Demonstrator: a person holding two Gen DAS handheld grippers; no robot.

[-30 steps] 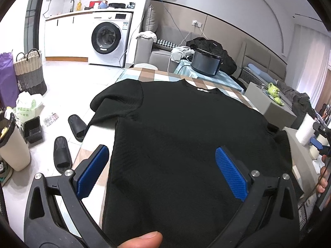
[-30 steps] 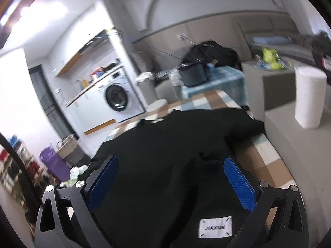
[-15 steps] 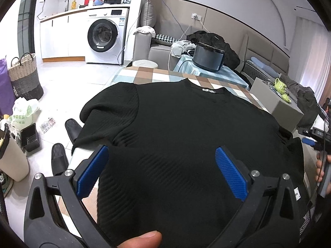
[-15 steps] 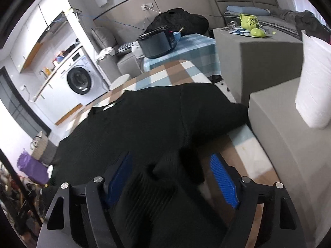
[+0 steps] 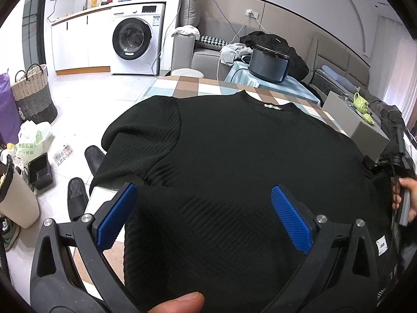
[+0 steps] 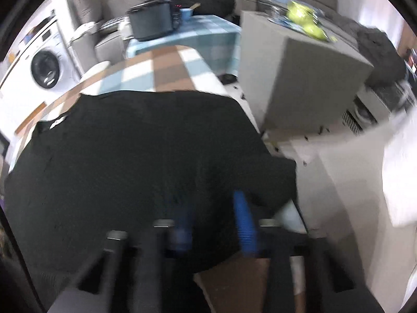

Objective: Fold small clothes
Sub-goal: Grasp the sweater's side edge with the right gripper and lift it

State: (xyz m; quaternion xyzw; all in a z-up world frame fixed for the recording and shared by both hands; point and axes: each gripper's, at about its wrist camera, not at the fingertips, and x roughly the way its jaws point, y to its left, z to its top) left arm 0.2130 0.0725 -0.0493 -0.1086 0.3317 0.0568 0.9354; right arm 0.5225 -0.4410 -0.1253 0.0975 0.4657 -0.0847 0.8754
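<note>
Fold judged barely begun: black sweater [image 5: 234, 156] is spread flat, front down or up can't be told, on the checked table [image 5: 198, 88], collar at 12 o'clock, hem toward the camera. No crease is seen yet; sleeves and body are still to be turned in.

L gripper [image 5: 203, 216] is held wide over the hem at 6 o'clock, pads clear of cloth, nothing pinched. R gripper [image 6: 213, 224], at approx. 3 o'clock on the garment edge, is being closed; frame blurred, dark knit appears bunched between the blue pads.

Fabric: ribbed, diagonal-textured knit, matte, soft, likely to slump. White label [image 5: 382, 245] is sewn near the hem.
</note>
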